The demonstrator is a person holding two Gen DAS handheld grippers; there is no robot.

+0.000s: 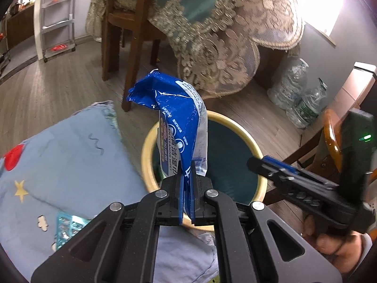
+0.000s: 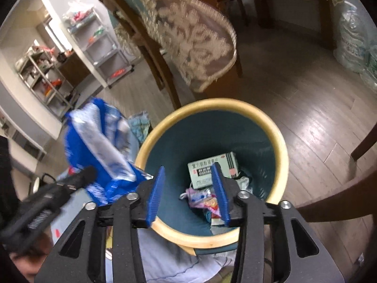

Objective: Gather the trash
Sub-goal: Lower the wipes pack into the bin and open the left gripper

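grey wood floor (image 2: pixel 306 108), lace cloth (image 1: pixel 223 35) on table, blue bedsheet (image 1: pixel 70 153), yellow-rimmed bin (image 2: pixel 280 141), left gripper (image 1: pixel 187 176) pinching blue wipes pack (image 1: pixel 176 108), right gripper (image 2: pixel 188 188) fingers spread, holding nothing

I read this as a home dining room: lace-trimmed teal tablecloth (image 1: pixel 235 23), dark wooden chair (image 1: pixel 127 23), grey wood-plank floor (image 1: pixel 59 82), white wheeled storage rack (image 1: pixel 56 18).

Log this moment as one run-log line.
left gripper: shut on wipes pack | right gripper: open, empty, over bin | box in bin
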